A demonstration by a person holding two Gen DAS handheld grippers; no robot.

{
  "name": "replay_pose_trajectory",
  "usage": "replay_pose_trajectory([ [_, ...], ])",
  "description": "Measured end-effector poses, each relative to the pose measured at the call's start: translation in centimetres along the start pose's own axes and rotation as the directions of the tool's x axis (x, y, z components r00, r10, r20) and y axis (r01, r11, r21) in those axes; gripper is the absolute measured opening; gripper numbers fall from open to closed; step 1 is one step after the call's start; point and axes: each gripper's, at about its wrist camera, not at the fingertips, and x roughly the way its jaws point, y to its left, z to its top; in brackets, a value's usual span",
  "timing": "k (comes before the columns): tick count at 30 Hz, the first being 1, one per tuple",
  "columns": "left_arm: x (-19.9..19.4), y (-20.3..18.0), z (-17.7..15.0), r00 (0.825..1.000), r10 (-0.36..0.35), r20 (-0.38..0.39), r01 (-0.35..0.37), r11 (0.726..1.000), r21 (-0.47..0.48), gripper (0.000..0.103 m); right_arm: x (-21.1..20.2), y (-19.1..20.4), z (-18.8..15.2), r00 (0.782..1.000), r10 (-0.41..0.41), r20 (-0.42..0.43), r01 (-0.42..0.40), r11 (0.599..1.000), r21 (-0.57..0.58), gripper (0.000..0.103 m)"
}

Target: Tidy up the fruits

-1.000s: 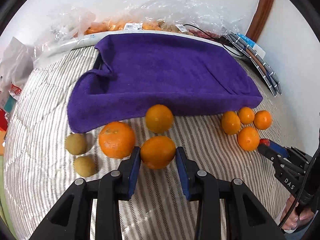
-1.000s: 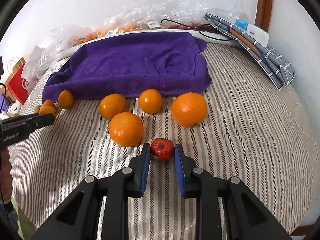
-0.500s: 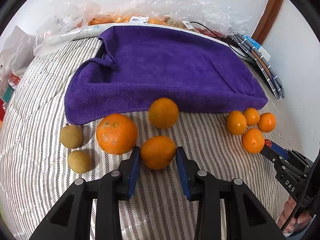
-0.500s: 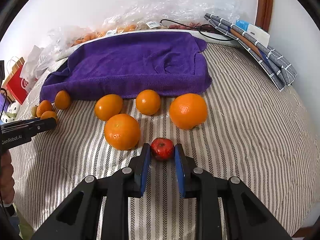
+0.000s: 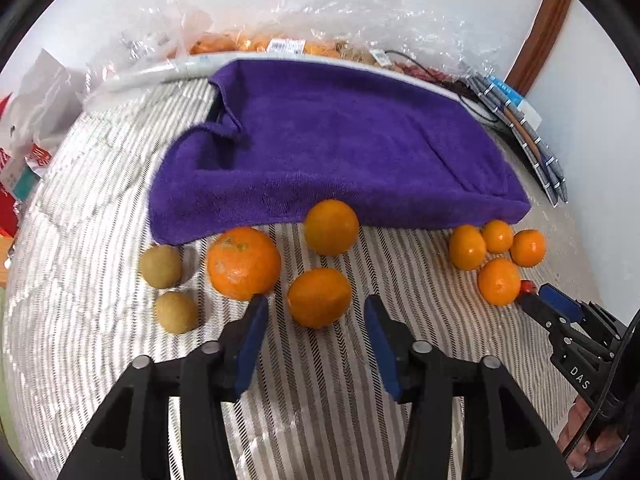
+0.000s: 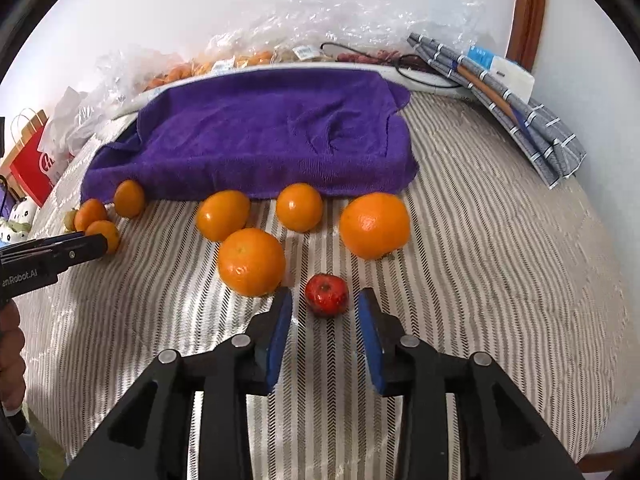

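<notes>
My left gripper [image 5: 316,312] is open, its blue pads either side of an orange [image 5: 319,297] that lies free on the striped cloth. A big orange [image 5: 243,262], another orange [image 5: 331,227] and two brown-green fruits [image 5: 161,265] lie near it. Several small mandarins [image 5: 496,254] sit to the right. My right gripper [image 6: 325,308] is open around a small red fruit [image 6: 327,294] that rests on the cloth. Oranges [image 6: 251,261] and a big orange [image 6: 375,225] lie just beyond it. The right gripper also shows in the left wrist view [image 5: 536,298].
A purple towel [image 5: 332,152] covers a raised tray behind the fruit. Plastic bags of fruit [image 5: 256,44] lie along the wall. Folded grey cloths [image 6: 508,100] lean at the back right. A red paper bag [image 6: 32,156] stands left.
Both grippers have opened. The left let go of the orange and the right let go of the red fruit; both fruits now lie on the cloth between the pads.
</notes>
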Motion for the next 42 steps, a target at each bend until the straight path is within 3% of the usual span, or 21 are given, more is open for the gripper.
replay_pose_trajectory([
  [4, -2.7, -0.1, 0.2, 0.999, 0.004, 0.042, -0.004, 1.000, 0.009, 0.058, -2.3, -0.1, 0.7, 1.000, -0.010, 0.027, 0.009, 1.000, 0.021, 0.053],
  [8, -5.9, -0.1, 0.4, 0.994, 0.040, 0.106, -0.040, 0.999, 0.000, 0.065, -4.7, -0.4, 1.5, 0.999, -0.018, 0.035, 0.016, 0.998, 0.057, 0.053],
  [14, -11.4, -0.4, 0.5, 0.972, 0.105, 0.212, -0.105, 0.994, -0.011, 0.082, -9.5, -0.6, 2.4, 0.994, -0.054, 0.097, 0.047, 0.996, 0.071, 0.061],
  [18, -13.5, -0.3, 0.1, 0.959, 0.139, 0.246, -0.136, 0.990, -0.031, 0.088, -12.4, -0.6, 2.5, 0.985, -0.092, 0.149, 0.080, 0.993, 0.084, 0.086],
  [24, -15.8, -0.3, -0.5, 0.943, 0.174, 0.286, -0.163, 0.985, -0.060, 0.094, -15.7, -1.2, 2.1, 0.969, -0.124, 0.213, 0.105, 0.990, 0.096, 0.102],
  [30, -17.4, -0.9, -1.1, 0.929, 0.193, 0.316, -0.179, 0.981, -0.072, 0.095, -17.5, -2.0, 1.6, 0.963, -0.143, 0.230, 0.117, 0.985, 0.123, 0.103],
  [42, -18.3, -1.7, -1.5, 0.924, 0.198, 0.329, -0.184, 0.980, -0.071, 0.095, -19.0, -2.4, 0.9, 0.957, -0.154, 0.246, 0.122, 0.983, 0.140, 0.103],
])
